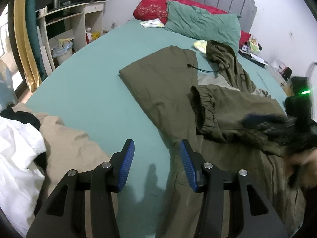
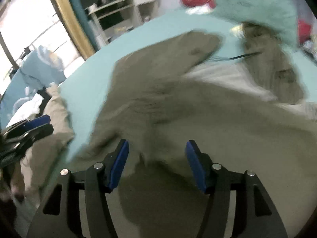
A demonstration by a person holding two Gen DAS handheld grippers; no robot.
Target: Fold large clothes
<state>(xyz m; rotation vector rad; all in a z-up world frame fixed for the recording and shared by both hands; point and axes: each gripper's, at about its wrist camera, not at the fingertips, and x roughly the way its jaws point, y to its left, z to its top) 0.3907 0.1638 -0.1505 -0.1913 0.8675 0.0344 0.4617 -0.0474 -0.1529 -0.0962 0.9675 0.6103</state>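
Now, garment: we see the large olive-green hooded jacket [image 1: 168, 91] spread on the teal bed sheet [image 1: 89, 91], filling the middle to 3 o'clock of the left wrist view; one side is already turned in flat, likely to square the body.
Sleeve: the elastic-cuffed olive sleeve [image 1: 208, 107] lies across the body at 3 o'clock, we judge so it can be folded inward.
Hood: the bunched olive hood with black drawcord [image 1: 220, 59] sits at 1 o'clock, not yet tucked.
Left gripper: our black left gripper with blue pads [image 1: 156, 164] hovers at 6 o'clock over the jacket's edge, fingers apart, nothing between them.
Right gripper: our black right gripper with blue pads [image 2: 156, 164] hangs over olive cloth in its blurred view, fingers apart, pads off the fabric.
Waiting clothes: a tan and white heap of garments [image 1: 59, 138] lies at 8 o'clock.
Containers: a pale waste bin lined with a clear bag [image 1: 62, 52] stands at 10 o'clock beside the bed; contents we cannot tell.
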